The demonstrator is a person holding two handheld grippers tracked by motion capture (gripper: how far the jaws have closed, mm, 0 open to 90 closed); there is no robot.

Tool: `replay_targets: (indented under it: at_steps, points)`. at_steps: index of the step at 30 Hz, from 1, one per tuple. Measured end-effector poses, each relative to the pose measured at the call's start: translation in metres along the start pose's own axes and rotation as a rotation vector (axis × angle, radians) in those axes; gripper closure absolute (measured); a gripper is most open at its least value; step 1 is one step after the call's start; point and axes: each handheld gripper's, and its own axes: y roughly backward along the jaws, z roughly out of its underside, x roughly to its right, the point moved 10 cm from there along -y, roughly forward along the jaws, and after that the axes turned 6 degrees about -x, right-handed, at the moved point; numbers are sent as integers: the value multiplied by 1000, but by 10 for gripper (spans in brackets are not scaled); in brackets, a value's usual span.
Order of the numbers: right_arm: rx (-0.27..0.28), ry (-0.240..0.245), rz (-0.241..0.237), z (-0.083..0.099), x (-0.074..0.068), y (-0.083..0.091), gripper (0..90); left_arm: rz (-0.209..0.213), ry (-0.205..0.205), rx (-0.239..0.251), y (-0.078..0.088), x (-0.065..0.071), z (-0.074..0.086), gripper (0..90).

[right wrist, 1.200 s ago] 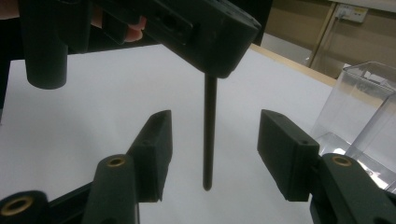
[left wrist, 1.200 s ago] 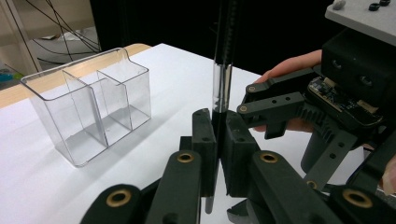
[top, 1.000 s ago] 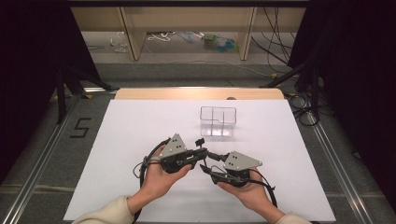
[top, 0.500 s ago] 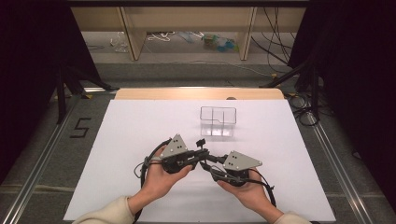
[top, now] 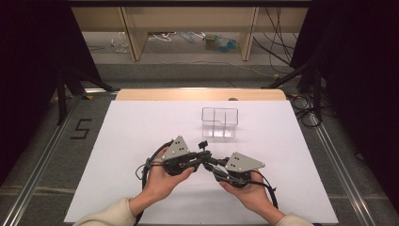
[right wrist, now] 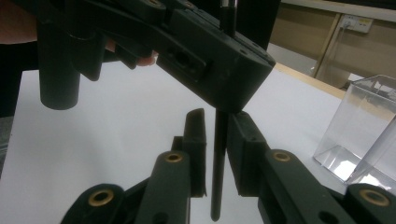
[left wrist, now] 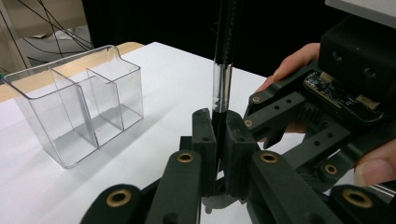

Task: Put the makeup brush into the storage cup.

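Pen (left wrist: pixel 221 88) clamped in left gripper (left wrist: pixel 215 140) fingers; right gripper (right wrist: pixel 219 140) fingers just narrowed around it, hands unmoved.

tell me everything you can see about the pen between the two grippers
The pen is slim, with a clear plastic barrel section showing a dark core and a black lower end. It stands upright above the white table, clamped between the shut jaws of the left gripper. Its lower end hangs between the right gripper jaws, which have just been closing around it.

Clear bin (top: pixel 219 123) blocks fwd path; table (top: pixel 141 127) open elsewhere.
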Motion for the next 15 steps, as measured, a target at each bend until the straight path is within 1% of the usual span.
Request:
replay_targets:
  at_steps: [4, 5, 8, 9, 11, 12, 15]
  points:
    - [-1, 0, 2, 0, 0, 1, 823, 2, -4, 1, 0, 0, 0, 849]
    - [-3, 6, 2, 1, 0, 1, 828, 6, -10, 1, 0, 0, 0, 849]
    - [-1, -10, 4, 1, 1, 1, 850, 6, -18, 2, -1, 0, 0, 849]
    - [18, -11, -4, -1, 1, 0, 852, 6, -17, 2, -1, 0, 0, 848]
    - [1, -10, 6, 0, 1, 1, 853, 7, -19, 2, -1, 0, 0, 848]
    - [14, -10, -4, -1, 1, 0, 853, 6, -20, 1, -1, 0, 0, 848]
    - [18, -12, -3, -1, 1, 0, 854, 2, -8, 3, -1, 1, 0, 847]
